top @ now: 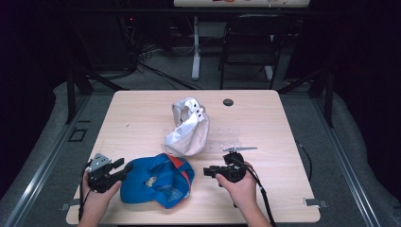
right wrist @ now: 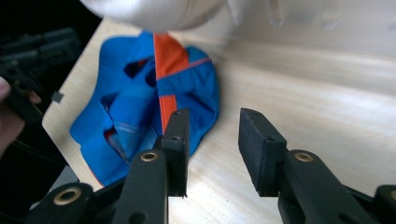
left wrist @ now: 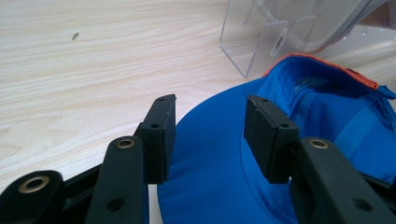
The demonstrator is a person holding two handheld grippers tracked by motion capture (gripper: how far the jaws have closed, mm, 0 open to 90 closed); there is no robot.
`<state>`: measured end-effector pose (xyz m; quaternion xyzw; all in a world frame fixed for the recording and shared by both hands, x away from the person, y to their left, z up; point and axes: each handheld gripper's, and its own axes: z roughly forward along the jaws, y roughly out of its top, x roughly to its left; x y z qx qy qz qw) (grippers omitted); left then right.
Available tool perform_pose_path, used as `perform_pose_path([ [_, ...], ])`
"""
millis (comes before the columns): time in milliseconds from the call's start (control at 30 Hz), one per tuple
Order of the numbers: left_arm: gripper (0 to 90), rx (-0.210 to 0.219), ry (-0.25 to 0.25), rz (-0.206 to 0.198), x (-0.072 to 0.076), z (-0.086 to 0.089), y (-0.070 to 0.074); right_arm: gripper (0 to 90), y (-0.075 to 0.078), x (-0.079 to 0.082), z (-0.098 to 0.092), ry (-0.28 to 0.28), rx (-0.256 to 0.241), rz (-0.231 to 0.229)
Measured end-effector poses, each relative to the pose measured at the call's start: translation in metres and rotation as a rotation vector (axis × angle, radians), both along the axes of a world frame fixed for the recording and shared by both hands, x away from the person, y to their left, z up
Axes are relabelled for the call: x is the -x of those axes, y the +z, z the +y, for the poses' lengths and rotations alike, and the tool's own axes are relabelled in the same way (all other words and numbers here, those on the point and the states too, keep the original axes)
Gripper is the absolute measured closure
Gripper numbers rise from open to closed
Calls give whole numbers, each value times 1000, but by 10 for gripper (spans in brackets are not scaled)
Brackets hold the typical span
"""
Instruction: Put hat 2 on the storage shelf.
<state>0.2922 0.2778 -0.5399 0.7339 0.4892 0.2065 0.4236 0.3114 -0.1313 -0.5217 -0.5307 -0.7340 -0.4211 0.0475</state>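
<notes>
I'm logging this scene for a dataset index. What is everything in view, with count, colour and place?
Blue cap: one, blue with orange trim, near table edge between the grippers.
White cap: one, off-white, table centre on a clear stand.
Round plug: one, black, far side of the table.
Chair: one, black, behind the table.
Left gripper: black, open at the blue cap's brim.
Right gripper: black, open, right of the blue cap.
</notes>
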Motion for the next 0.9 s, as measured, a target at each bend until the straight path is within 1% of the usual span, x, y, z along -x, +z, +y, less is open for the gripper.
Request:
perform_pose_path([
  [33,543,-7,0,4,1,1,0,641,0,0,0,0,0,0],
  [67,543,-12,2,5,2,1,0,638,-6,0,4,29,21,12],
  [100,543,-12,2,5,2,1,0,638,-6,0,4,29,21,12],
  [133,543,-13,5,-2,3,2,-1,635,-9,0,7,26,5,16],
  [200,541,-21,6,8,4,3,0,632,-14,-1,11,35,-1,34],
  [233,540,-15,13,-4,4,3,-1,632,-17,-1,13,36,-9,43],
  [267,539,-18,9,3,5,4,-1,631,-19,-1,15,51,-9,53],
  [300,539,-17,14,0,5,4,-1,629,-21,-1,18,55,-17,59],
  [333,538,-15,16,-3,5,5,-1,627,-22,-1,21,59,-11,65],
  [367,537,-15,15,-2,5,5,-1,626,-24,0,24,68,-18,70],
  [433,537,-16,15,1,6,6,-1,624,-28,1,29,90,-13,75],
  [467,536,-16,15,0,6,6,-1,624,-29,1,32,94,-21,77],
  [600,537,-18,13,-7,6,5,-1,627,-34,1,40,115,-19,90],
  [633,537,-18,12,-6,6,5,-1,628,-36,0,42,120,-24,89],
  [767,537,-22,9,-7,5,4,-1,630,-40,-3,48,139,-51,110],
  [833,537,-20,9,-8,5,4,-2,631,-42,-3,52,147,-50,110],
  [867,537,-20,11,-10,5,4,-2,632,-43,-4,53,158,-41,111],
  [900,537,-19,10,-9,5,5,-2,634,-44,-4,54,157,-44,114],
])
